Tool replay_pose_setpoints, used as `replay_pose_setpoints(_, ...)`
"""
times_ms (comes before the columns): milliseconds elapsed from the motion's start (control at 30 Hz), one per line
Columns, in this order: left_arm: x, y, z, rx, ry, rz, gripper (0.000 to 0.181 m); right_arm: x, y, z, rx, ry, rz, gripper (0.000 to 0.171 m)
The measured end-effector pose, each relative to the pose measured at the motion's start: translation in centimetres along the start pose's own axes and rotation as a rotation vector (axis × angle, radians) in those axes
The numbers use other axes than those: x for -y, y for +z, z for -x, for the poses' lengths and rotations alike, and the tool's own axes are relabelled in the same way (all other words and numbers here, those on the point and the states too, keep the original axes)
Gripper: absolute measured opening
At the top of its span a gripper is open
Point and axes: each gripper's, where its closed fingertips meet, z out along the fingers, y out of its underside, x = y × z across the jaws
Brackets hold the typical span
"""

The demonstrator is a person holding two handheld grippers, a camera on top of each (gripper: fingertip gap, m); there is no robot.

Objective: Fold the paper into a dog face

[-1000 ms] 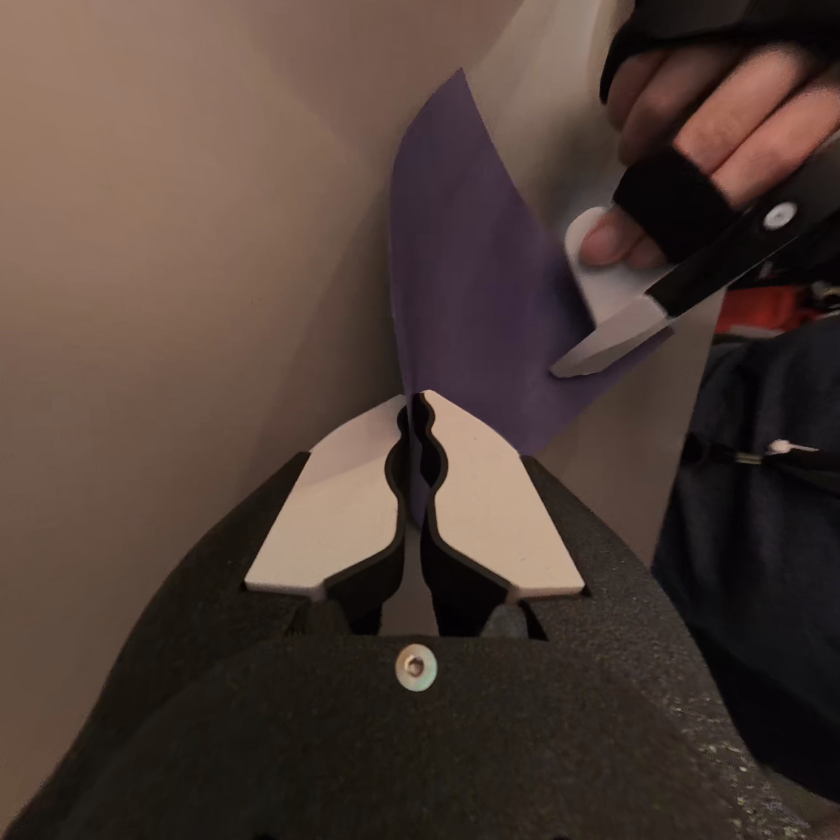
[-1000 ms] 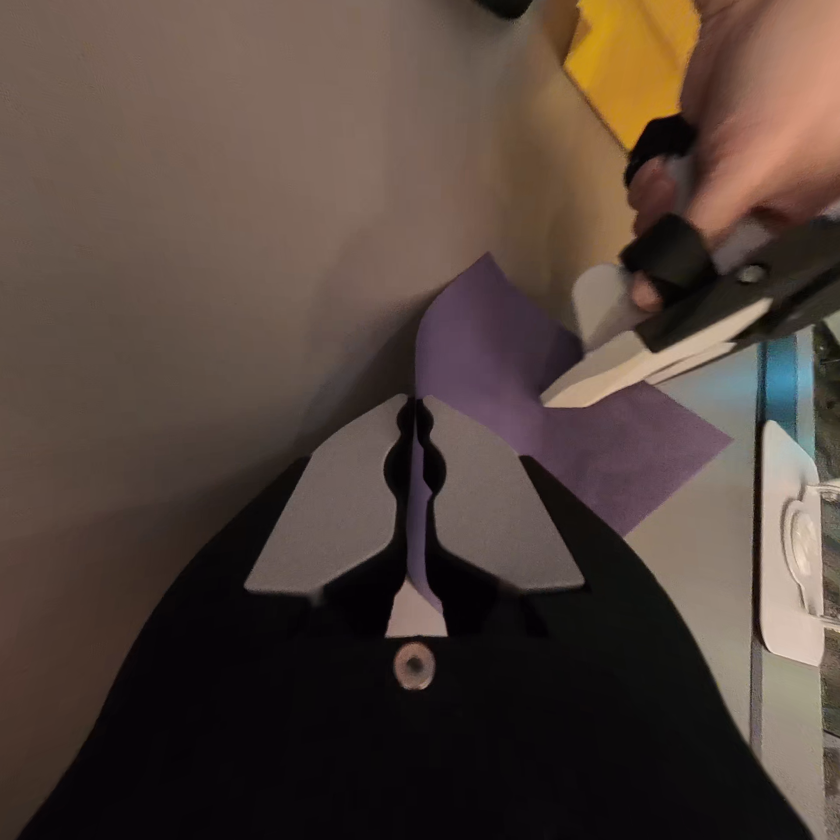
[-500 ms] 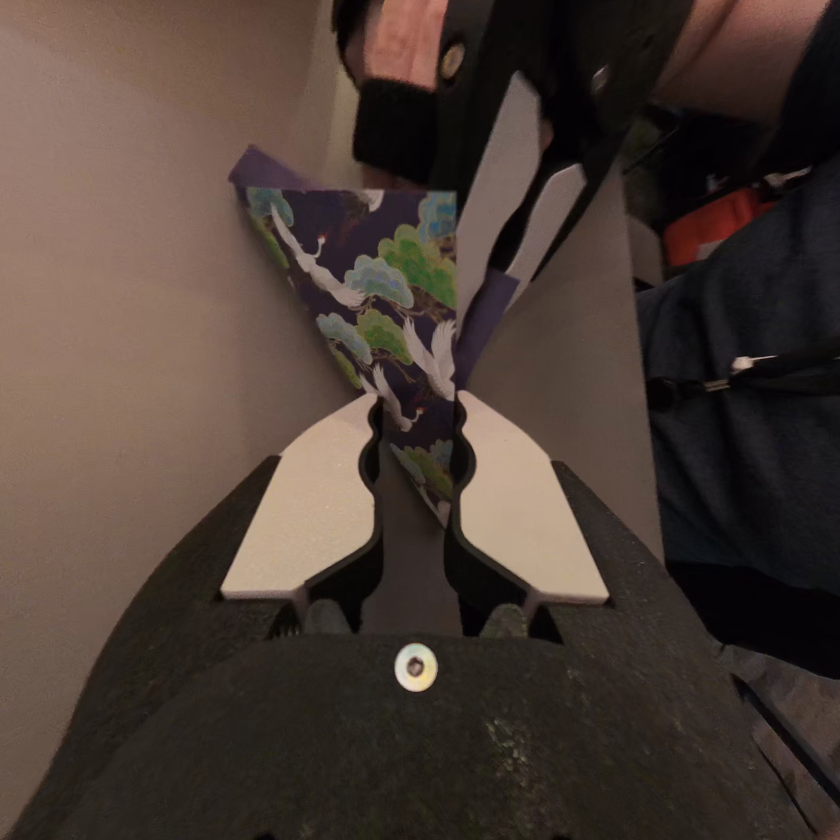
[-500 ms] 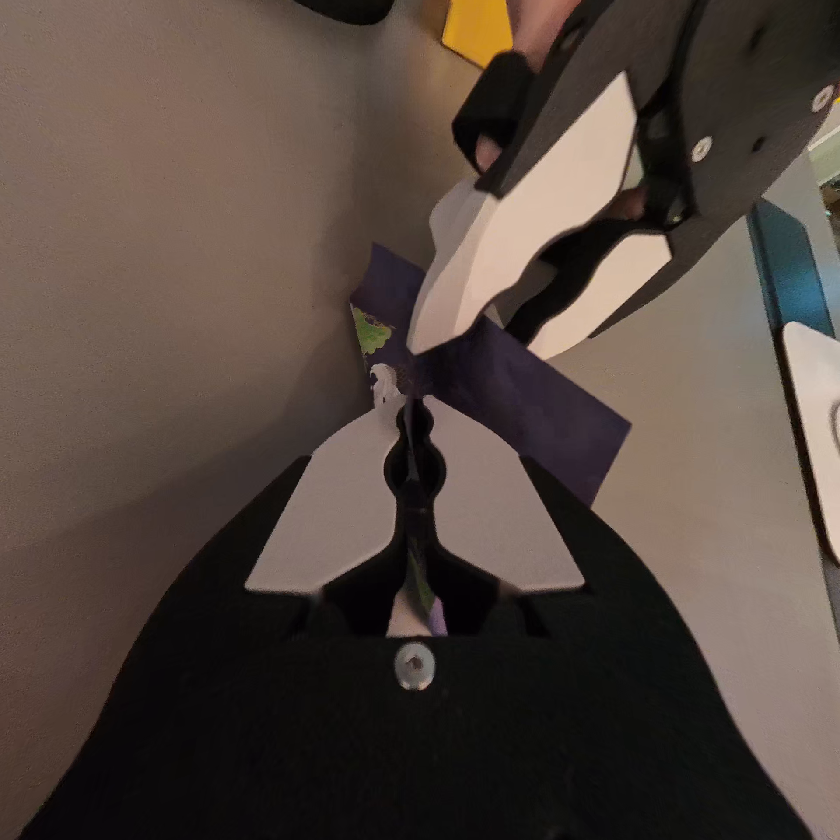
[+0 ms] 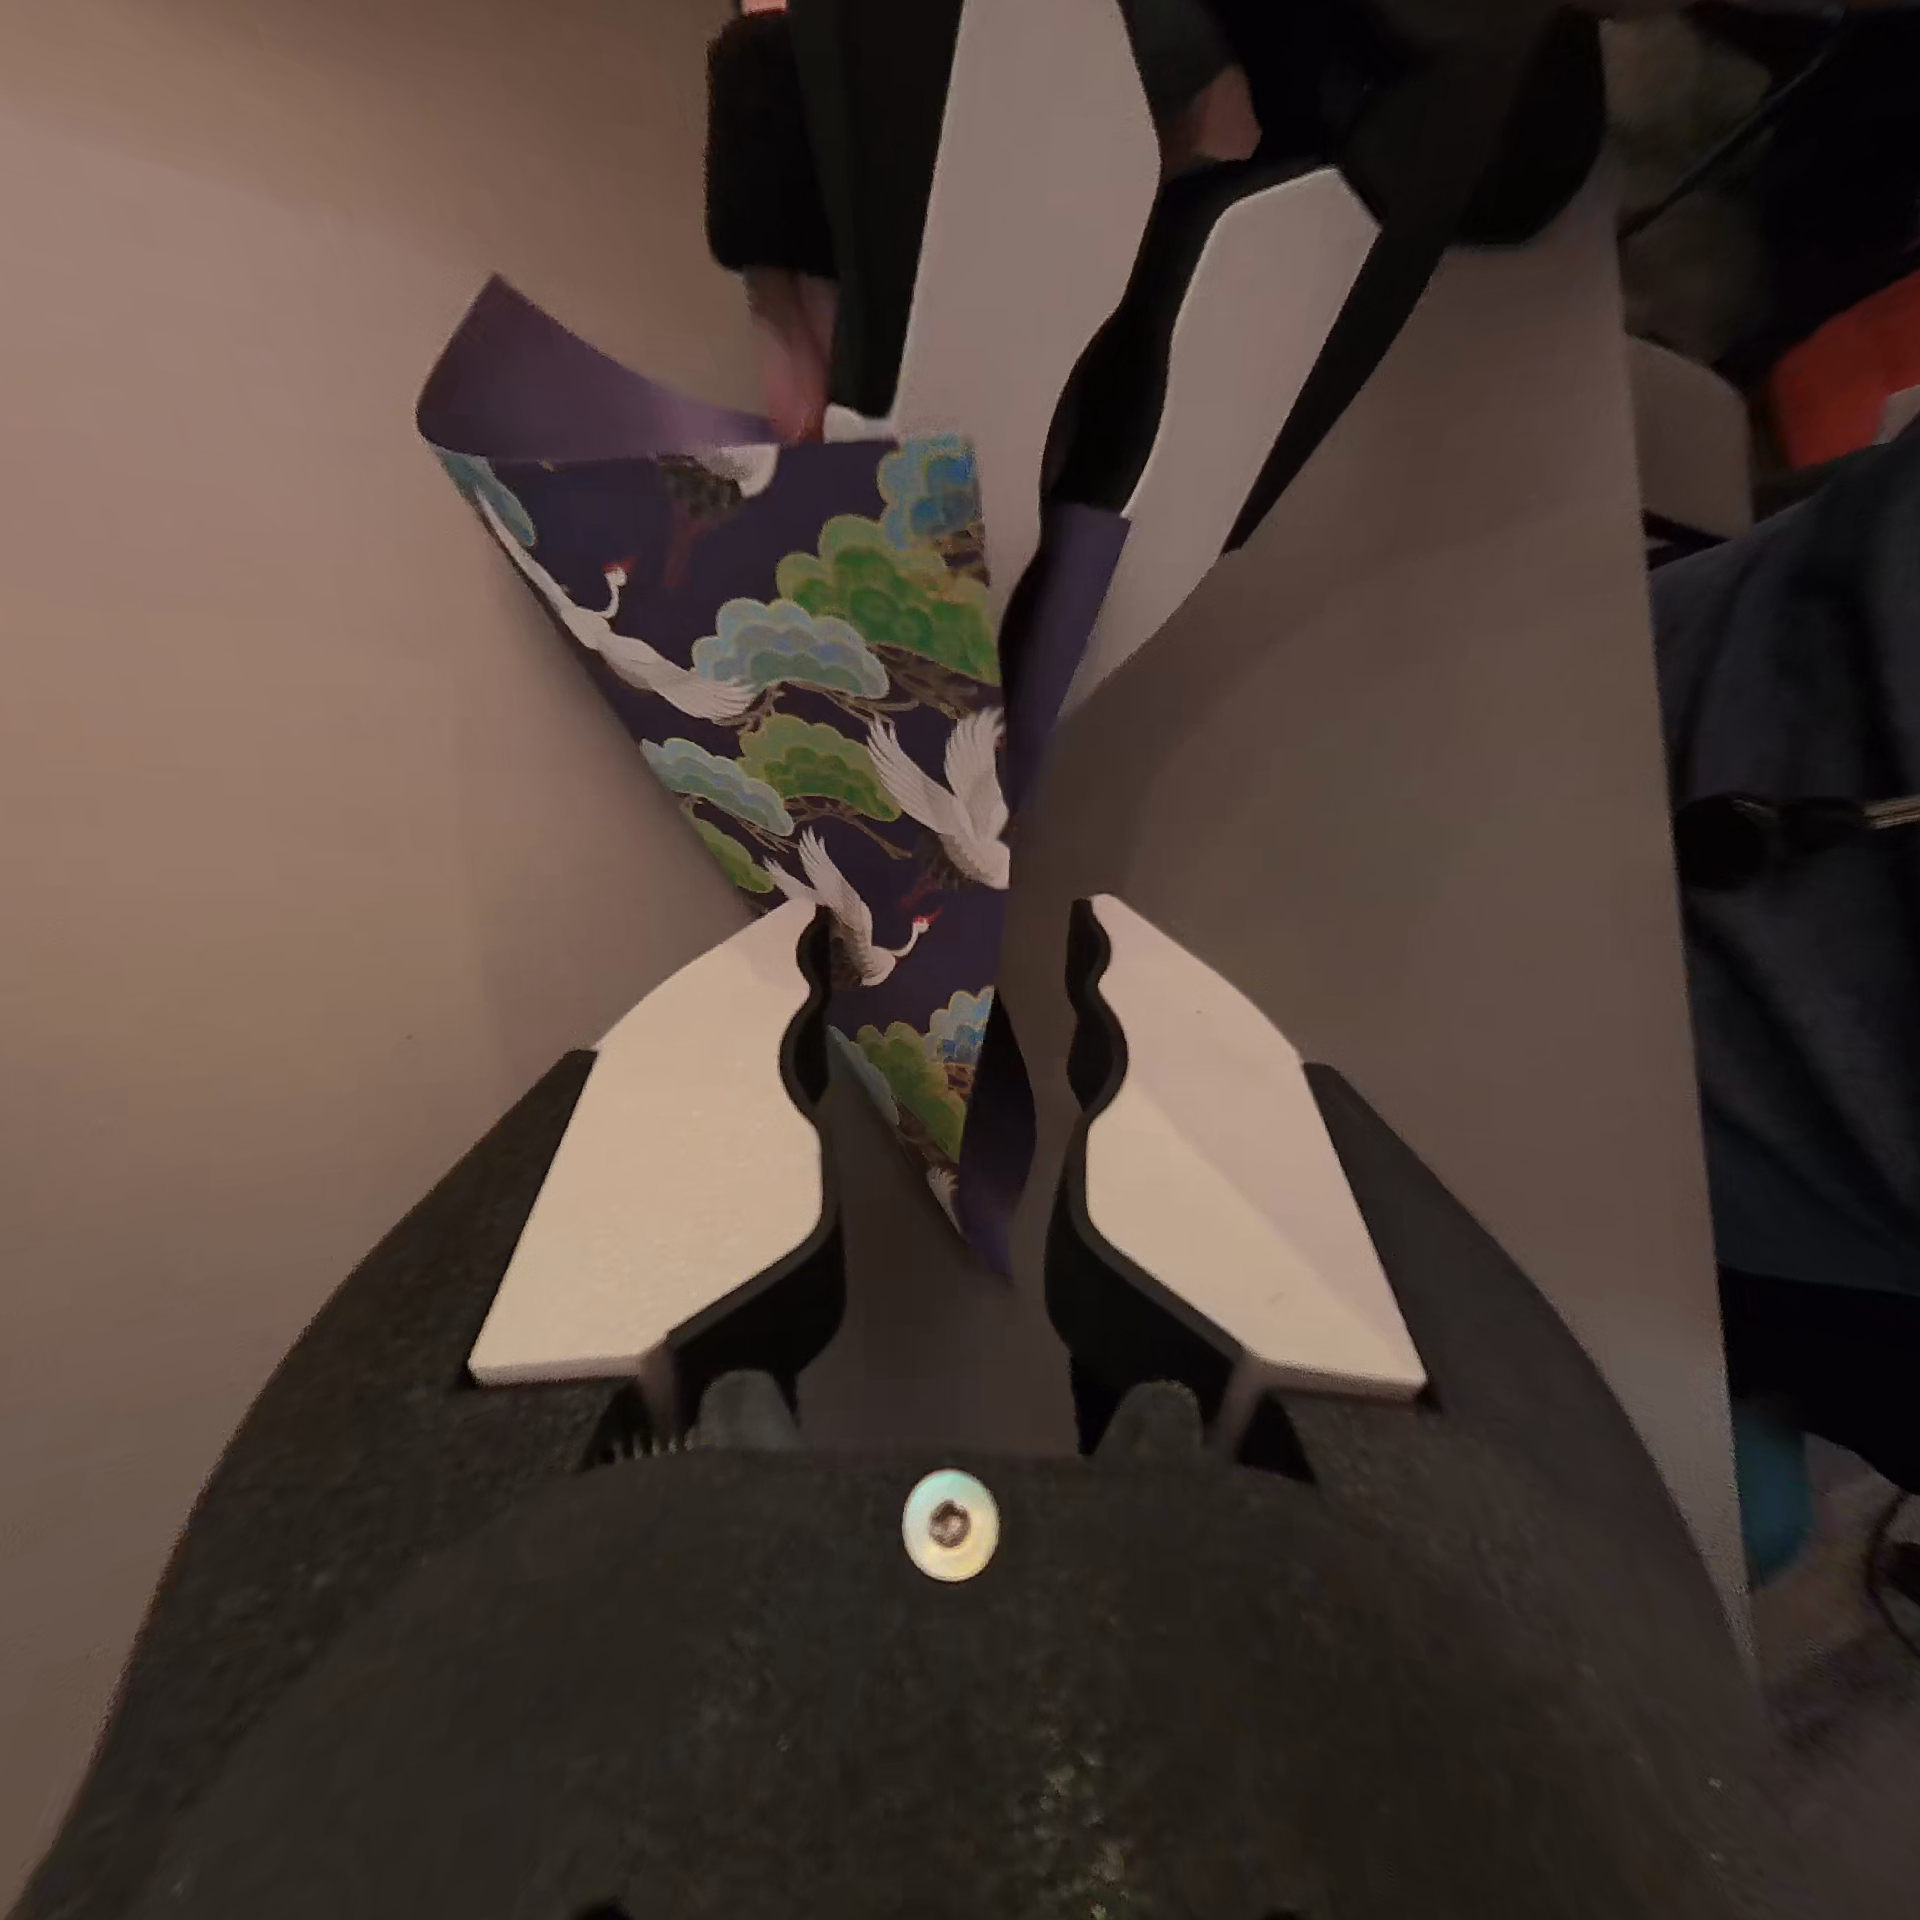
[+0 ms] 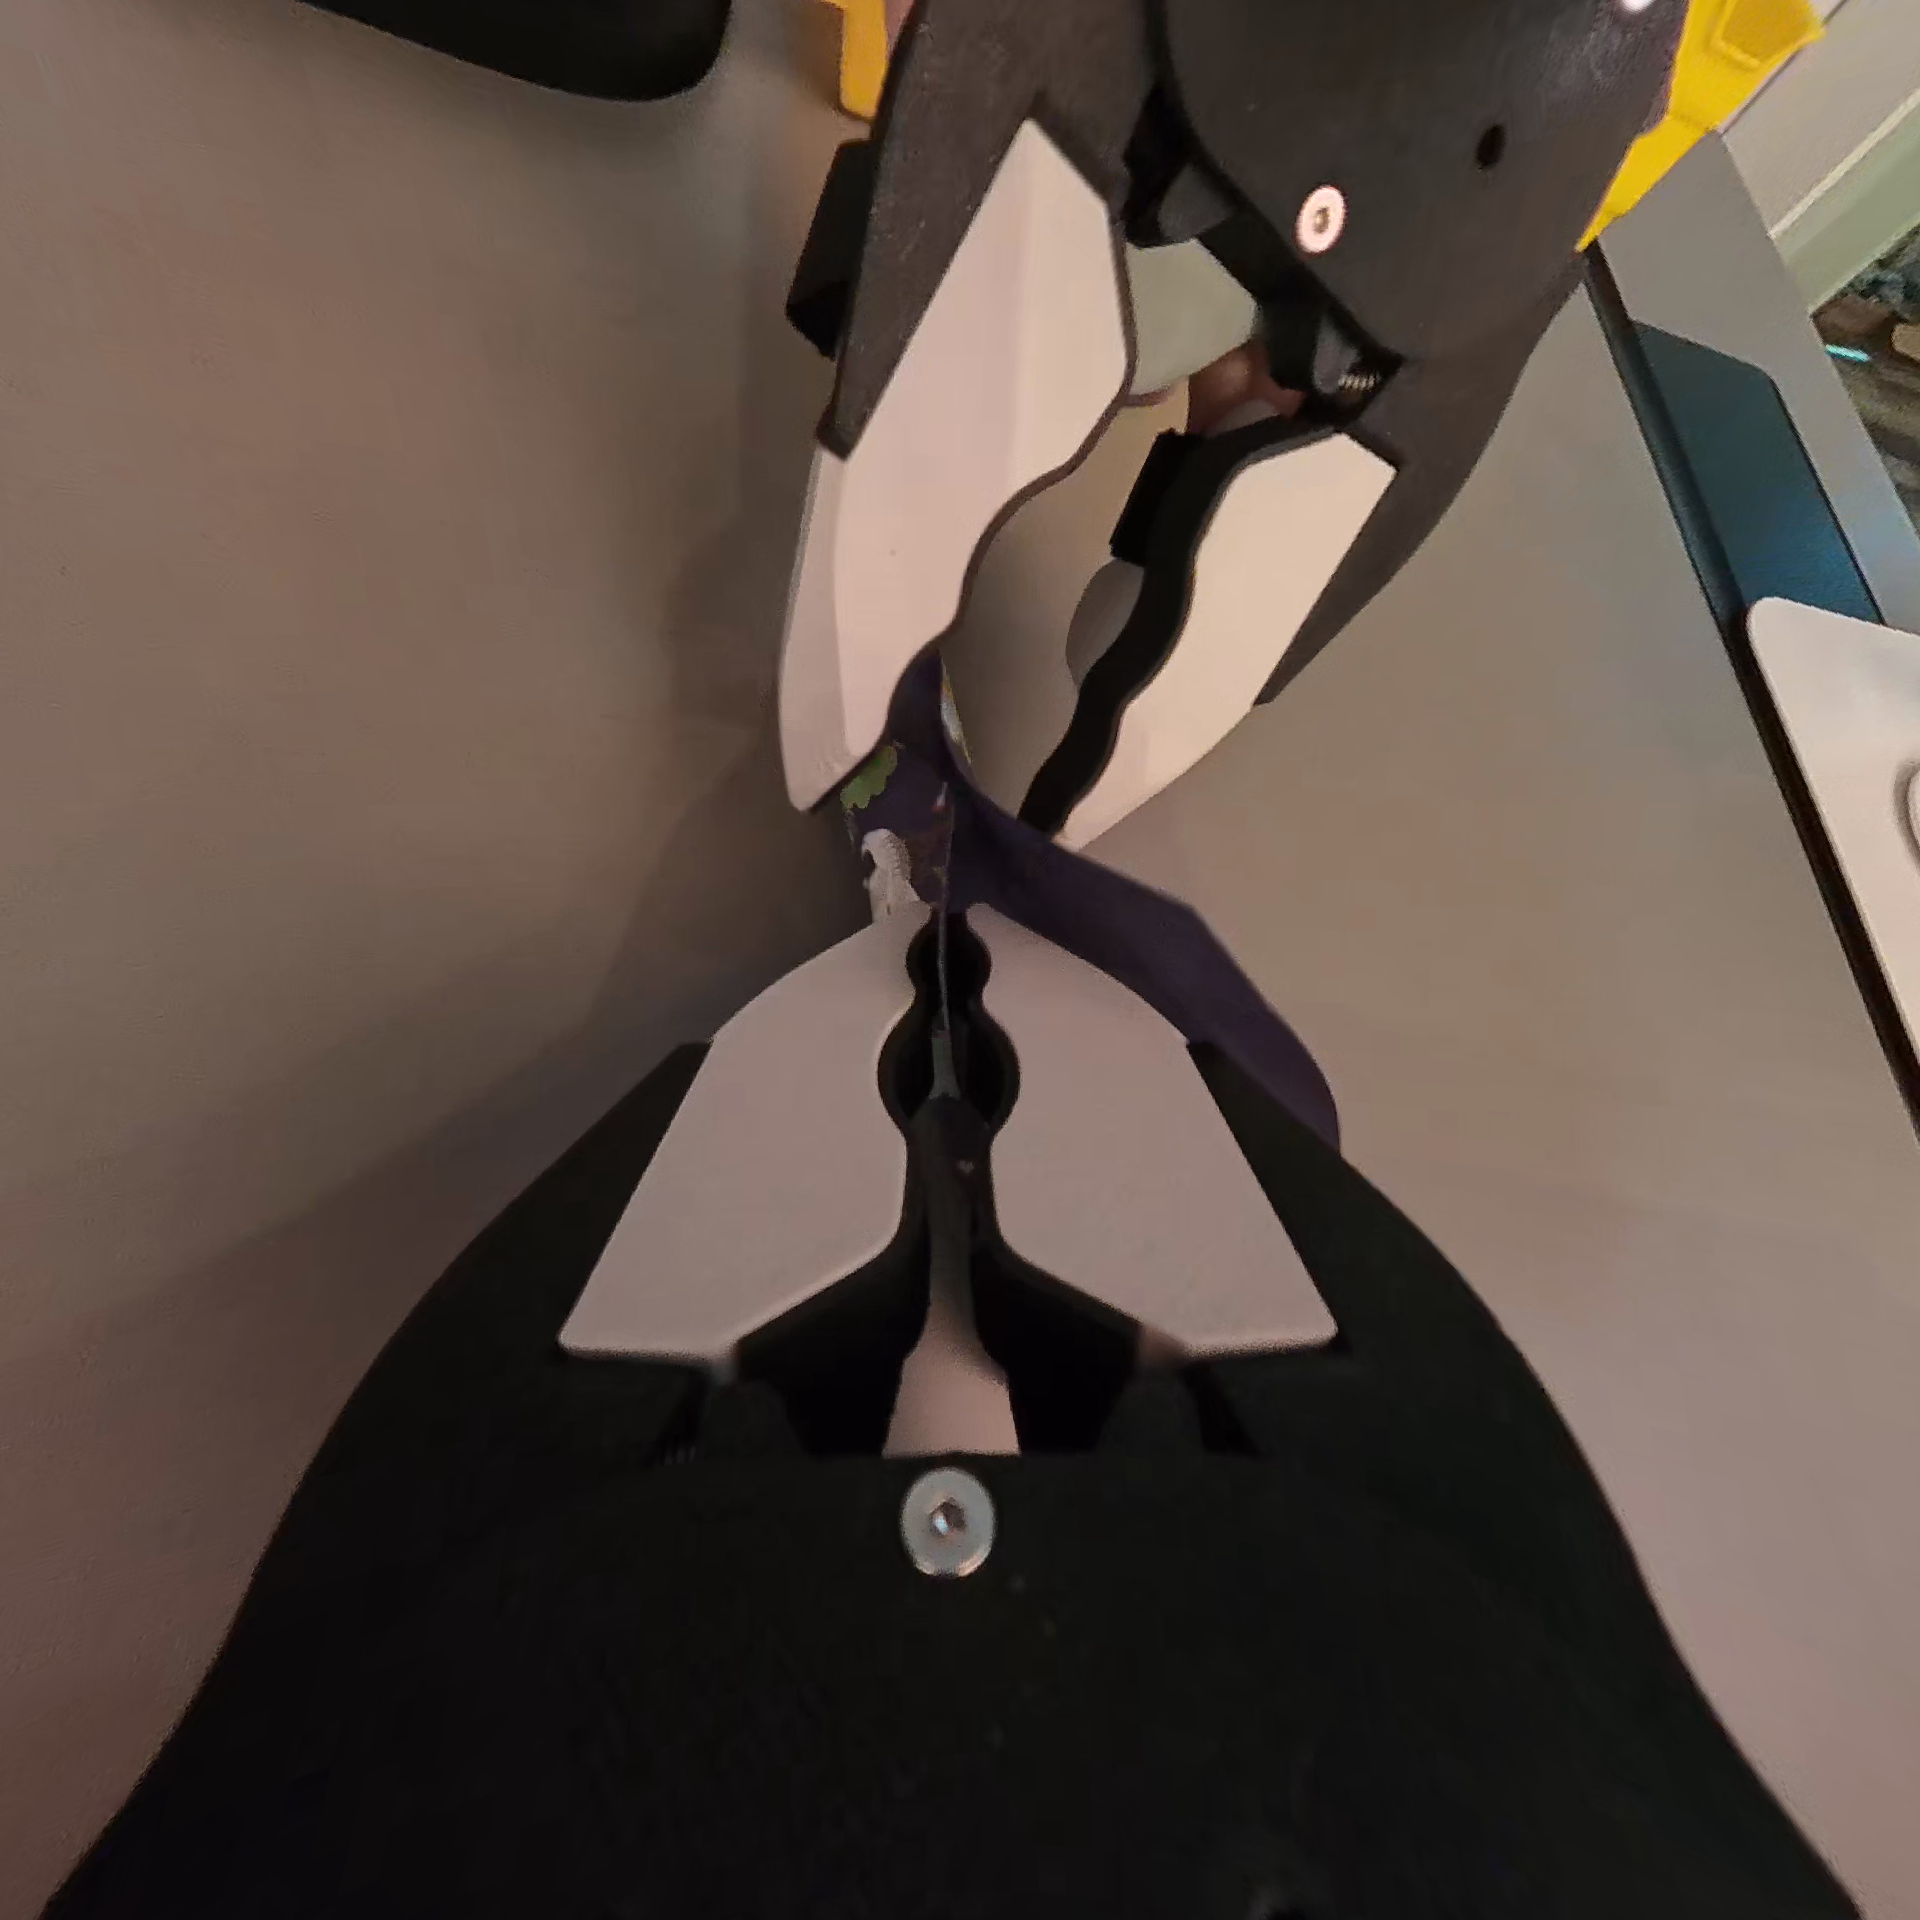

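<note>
The paper is a square printed with cranes and green trees on dark purple, with a plain purple back. It is held up off the grey table and curls over at its top. My left gripper is open, and the paper's lower corner hangs loosely between its fingers. It also shows in the right wrist view, open around the paper's edge. My right gripper is shut on the paper, which runs edge-on between its jaws. Its white fingers reach down from the top of the left wrist view.
The grey table lies under both grippers. A yellow object sits at the far edge, and a white object on a dark blue strip at the right. A person's dark clothing is beside the table edge. My two grippers' fingertips are within a few centimetres of each other. My left tips are roughly 35 cm from the white object.
My left gripper has opened and let go of the paper. The paper has turned so that its printed side faces the left wrist camera. The two grippers have come close together.
</note>
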Motion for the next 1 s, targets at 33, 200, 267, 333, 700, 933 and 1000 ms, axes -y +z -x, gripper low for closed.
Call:
replay_pose_setpoints(33, 0.0, 0.0, 0.2, 0.016, 0.002, 0.003, 0.039, -0.1, 0.0, -0.2, -0.004, 0.008, 0.0, 0.002)
replay_pose_setpoints(200, 0.5, -0.6, 1.3, 0.09, 0.002, -0.049, 0.017, 0.3, -0.3, -1.9, -0.082, 0.064, -0.032, 0.002)
replay_pose_setpoints(267, 0.3, -0.7, 1.5, 0.106, -0.003, -0.031, 0.025, 0.8, -0.5, -2.5, -0.101, 0.086, -0.053, 0.001)
replay_pose_setpoints(333, 0.1, -0.6, 1.8, 0.141, 0.01, -0.01, 0.026, 1.1, -0.6, -2.8, -0.106, 0.116, -0.072, 0.001)
replay_pose_setpoints(700, 1.0, -1.4, 0.8, 0.123, 0.027, -0.063, 0.0, 2.9, -3.6, -5.0, -0.247, 0.064, -0.192, 0.033)
replay_pose_setpoints(933, 1.6, -3.7, -1.2, 0.096, 0.086, -0.091, 0.0, 5.3, -6.2, -5.2, -0.064, 0.159, -0.3, 0.045)
replay_pose_setpoints(1000, 1.9, -4.3, -1.5, 0.109, 0.112, -0.088, 0.0, 5.9, -5.7, -4.7, 0.051, 0.2, -0.269, 0.044)
